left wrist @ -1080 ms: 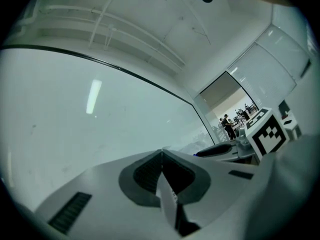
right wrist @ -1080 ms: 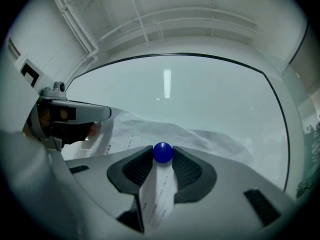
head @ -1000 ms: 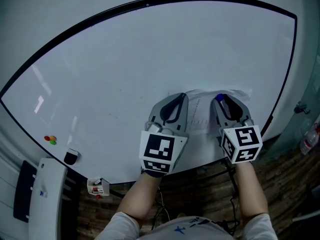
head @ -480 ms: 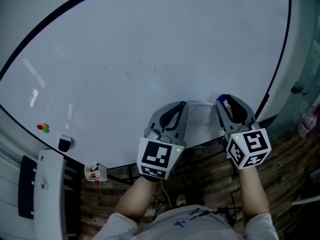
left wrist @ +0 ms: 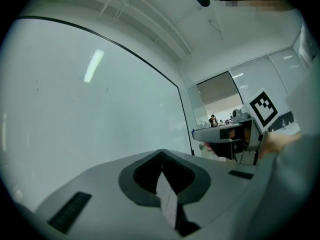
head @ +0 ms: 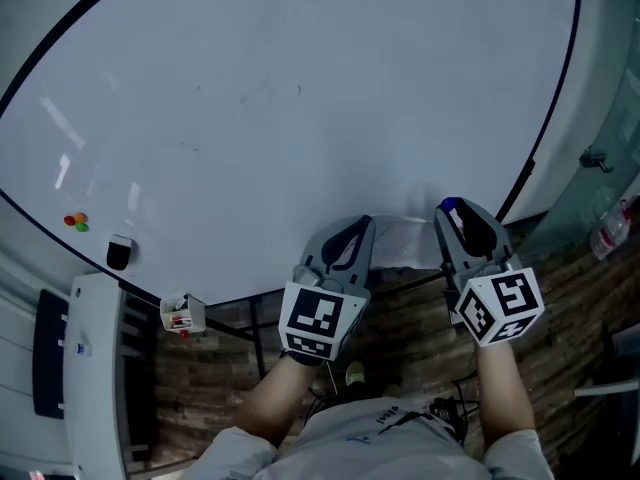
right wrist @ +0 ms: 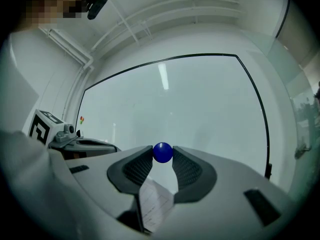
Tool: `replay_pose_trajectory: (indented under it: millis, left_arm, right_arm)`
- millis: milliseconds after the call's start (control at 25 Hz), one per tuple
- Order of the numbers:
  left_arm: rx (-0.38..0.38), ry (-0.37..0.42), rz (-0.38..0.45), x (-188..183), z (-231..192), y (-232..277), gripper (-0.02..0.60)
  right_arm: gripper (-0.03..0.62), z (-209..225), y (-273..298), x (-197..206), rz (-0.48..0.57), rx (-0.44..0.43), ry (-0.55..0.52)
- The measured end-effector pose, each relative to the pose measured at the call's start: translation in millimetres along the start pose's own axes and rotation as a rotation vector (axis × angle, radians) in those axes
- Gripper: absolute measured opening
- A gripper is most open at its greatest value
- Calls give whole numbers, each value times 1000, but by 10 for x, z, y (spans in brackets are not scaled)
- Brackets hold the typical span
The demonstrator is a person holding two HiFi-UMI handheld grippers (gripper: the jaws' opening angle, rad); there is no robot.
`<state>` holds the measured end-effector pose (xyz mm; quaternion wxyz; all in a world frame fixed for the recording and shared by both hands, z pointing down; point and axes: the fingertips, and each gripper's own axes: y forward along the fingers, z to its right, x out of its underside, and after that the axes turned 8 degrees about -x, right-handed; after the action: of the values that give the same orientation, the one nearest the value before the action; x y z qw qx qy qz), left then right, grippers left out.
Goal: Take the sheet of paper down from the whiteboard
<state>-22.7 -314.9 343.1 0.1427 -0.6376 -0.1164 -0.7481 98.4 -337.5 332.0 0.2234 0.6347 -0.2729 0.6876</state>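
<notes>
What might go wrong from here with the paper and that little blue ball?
The right gripper pinches the round blue ball only at its very tips, so it may pop out and drop. The left gripper is shut on one edge of the sheet of paper, which also reaches into the right jaws; hands drifting apart might tear it.
</notes>
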Motion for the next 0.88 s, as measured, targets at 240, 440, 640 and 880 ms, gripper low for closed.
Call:
replay_pose_trajectory:
  millis: [240,440,640,880]
  left_arm:
    - [15,-18,-33,212,219,-116,14]
    - [6,-11,-48,282,307,-179,14]
    - [1,-22,-54,279,366,-212,14]
    - [-2,-22,-55,261,382,-207,14]
  right_arm:
    - [130,-38,-219,176,-16,12,28]
    - [130,-50,-302,231,-13,12,13]
    - [130,-68,-346,184,-6,1,-4]
    - [129,-87,-331,210,-10,-11,-6]
